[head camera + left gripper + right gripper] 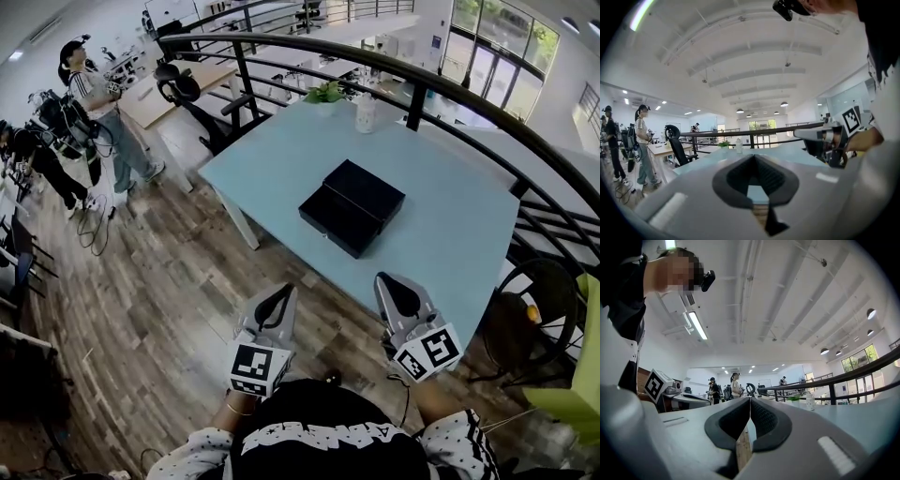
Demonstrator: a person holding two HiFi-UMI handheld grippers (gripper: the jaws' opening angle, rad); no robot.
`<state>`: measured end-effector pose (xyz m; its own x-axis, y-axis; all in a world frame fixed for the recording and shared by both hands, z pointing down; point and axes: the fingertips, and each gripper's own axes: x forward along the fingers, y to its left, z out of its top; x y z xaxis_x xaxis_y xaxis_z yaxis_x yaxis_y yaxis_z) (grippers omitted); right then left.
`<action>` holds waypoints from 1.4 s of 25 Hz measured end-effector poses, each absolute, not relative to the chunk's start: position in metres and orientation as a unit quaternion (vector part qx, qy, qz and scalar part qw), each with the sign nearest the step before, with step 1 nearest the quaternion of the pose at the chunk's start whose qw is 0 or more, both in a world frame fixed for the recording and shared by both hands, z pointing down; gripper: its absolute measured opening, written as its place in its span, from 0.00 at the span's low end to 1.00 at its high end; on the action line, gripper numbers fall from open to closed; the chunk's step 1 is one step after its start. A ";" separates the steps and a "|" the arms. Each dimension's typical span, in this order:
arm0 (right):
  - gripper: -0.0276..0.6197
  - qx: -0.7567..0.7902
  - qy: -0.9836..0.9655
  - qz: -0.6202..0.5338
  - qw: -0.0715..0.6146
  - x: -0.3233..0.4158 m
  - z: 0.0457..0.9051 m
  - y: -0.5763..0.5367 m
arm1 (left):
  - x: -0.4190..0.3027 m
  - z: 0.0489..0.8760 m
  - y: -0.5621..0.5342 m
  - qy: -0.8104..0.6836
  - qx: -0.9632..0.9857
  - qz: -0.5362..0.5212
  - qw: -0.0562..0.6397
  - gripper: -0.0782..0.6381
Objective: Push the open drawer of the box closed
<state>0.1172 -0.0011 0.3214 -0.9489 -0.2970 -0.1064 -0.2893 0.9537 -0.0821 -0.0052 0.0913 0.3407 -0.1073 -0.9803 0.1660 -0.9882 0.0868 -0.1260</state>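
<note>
Open-plan office or lab, mezzanine level. Curved black railing, wood-plank floor, pale blue surface. Below: desk, office chair, tall windows, round ceiling lights, people wearing recording gear.

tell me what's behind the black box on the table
A potted plant and a clear bottle stand at the table's far edge, apart from the box. The dark railing crosses that corner, covering a bit of it.

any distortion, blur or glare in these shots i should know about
Head view: fisheye bends the railing into an arc, box is sharp. Left gripper view: dark round corners, left tool looms soft. Right gripper view: ceiling lamp glares.
</note>
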 end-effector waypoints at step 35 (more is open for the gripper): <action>0.04 -0.235 0.970 -0.062 -0.016 -0.004 0.388 -0.180 | -0.134 0.453 -0.080 -0.683 0.704 0.156 0.119 0.11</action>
<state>-0.0040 -0.1804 0.3876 -0.8894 -0.4530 0.0608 -0.4571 0.8823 -0.1124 -0.1340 -0.0801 0.4526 0.0193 -0.9238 0.3825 -0.9982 -0.0393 -0.0446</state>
